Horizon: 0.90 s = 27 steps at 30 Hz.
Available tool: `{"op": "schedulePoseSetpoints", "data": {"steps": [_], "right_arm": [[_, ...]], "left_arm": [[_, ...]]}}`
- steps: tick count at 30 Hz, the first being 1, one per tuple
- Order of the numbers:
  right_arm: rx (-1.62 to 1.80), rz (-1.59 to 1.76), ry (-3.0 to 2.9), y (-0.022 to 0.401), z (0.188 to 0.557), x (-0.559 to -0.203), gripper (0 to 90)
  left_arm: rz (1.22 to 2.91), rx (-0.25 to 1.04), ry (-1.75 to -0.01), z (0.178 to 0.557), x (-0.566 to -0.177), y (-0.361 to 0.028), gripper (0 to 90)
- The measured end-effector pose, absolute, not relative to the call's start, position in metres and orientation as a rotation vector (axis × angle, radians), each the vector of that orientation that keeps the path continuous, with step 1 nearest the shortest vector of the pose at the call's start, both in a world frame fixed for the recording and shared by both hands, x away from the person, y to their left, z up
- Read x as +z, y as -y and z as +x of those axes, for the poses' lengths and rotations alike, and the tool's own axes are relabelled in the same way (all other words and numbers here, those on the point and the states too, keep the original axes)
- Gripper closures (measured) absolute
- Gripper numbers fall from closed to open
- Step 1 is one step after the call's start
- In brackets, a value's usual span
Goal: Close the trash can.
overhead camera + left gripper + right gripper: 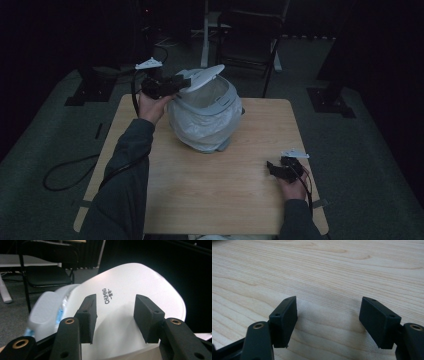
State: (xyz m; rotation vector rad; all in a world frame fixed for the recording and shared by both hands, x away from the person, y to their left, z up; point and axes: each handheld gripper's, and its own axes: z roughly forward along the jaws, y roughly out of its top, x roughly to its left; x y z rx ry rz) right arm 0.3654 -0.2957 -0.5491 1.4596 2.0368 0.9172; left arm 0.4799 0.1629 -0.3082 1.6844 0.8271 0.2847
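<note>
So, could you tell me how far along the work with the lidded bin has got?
Done: the grey bin already has a plastic liner bag folded over its rim. In hand: the left tongs stand at the raised white lid, jaws apart over it and not clamping. Probably left: lowering the lid fully. The right tongs rest open over the wooden table, holding nothing.

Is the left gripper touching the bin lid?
Cannot tell. In the left gripper view the open left gripper straddles the white lid, pads seemingly clear; the high view is too dark to settle contact.
</note>
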Motion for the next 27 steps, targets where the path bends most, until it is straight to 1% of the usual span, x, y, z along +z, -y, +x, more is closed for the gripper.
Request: {"op": "schedulePoseSetpoints", "data": {"steps": [5,13,23,27], "right_arm": [[0.917,1.458,-2.038,0.296,0.365,-0.549,29.9],[0.917,1.457,-2.038,0.296,0.365,-0.549,30.0],[0.917,1.458,-2.038,0.296,0.365,-0.549,30.0],[0.917,1.458,-2.038,0.295,0.365,-0.549,29.9]], "left_arm": [[1.699,0.267,-0.814,0.479,-0.312,-0.157,55.7],[1.748,0.243,-0.782,0.477,-0.316,-0.142,60.2],[1.794,0.27,-0.758,0.475,-0.319,-0.123,63.5],[1.814,0.267,-0.754,0.475,-0.324,-0.115,66.1]]}}
